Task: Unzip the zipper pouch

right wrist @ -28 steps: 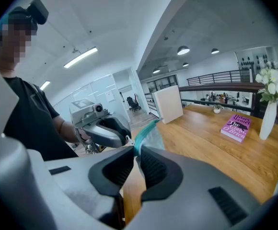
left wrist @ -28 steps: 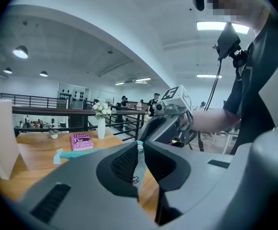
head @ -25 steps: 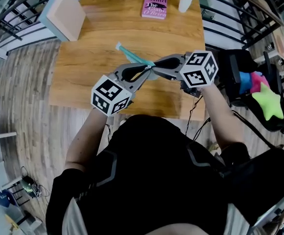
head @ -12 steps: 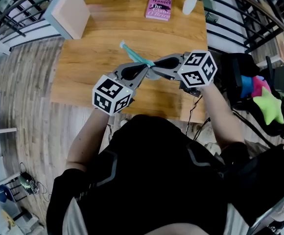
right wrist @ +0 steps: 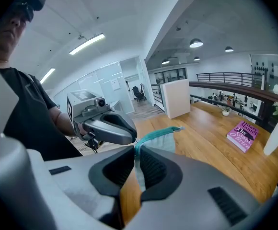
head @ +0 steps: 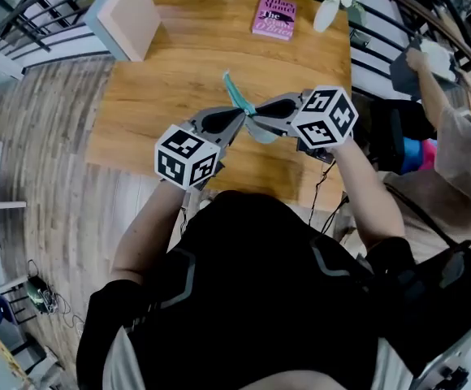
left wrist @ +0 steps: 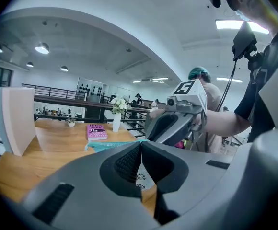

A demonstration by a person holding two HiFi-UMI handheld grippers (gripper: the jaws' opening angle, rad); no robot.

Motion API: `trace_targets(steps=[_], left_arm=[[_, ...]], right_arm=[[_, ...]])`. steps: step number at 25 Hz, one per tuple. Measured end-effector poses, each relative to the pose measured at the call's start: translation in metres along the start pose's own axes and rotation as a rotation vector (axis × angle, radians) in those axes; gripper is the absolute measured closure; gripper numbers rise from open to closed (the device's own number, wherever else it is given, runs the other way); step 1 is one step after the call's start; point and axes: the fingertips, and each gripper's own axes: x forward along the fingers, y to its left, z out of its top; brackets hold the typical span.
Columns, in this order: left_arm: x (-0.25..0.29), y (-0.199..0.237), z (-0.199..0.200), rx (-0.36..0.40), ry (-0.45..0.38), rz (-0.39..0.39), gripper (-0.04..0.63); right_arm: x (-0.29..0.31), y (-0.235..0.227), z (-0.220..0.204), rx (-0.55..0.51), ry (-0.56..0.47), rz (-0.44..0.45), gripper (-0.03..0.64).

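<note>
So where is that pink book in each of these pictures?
Head view: book at the top, right of centre.
Left gripper view: left of centre, lying on the table.
Right gripper view: far right, midway down.
Shared landmark: white vase just to its right.

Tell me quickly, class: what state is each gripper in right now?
Left gripper: closed, pinching the zipper pouch at its teal zipper edge.
Right gripper: closed on the zipper pouch's fabric.
</note>
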Motion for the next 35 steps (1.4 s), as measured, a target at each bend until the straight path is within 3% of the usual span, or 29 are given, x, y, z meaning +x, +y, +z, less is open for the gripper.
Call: trace_targets(steps=[9,16,21,35], left_arm=[[-0.004,0.01,-0.009,-0.051,0.035,0.023,0.563],[-0.02,0.041,-0.003,-0.02,0.038,0.12,0.565],[-0.034,0.071,-0.008,-0.103,0.018,0.197,0.565],[-0.082,0.116,-0.009,-0.163,-0.034,0.335,0.565]], right_arm=[[0.013,0.004,-0.004,0.008,0.031,0.049,0.571],[0.014,0.004,-0.002,0.002,0.027,0.059,0.57],[0.018,0.007,-0.002,-0.006,0.029,0.08,0.569],[0.02,-0.002,0.004,-0.029,0.022,0.069,0.569]])
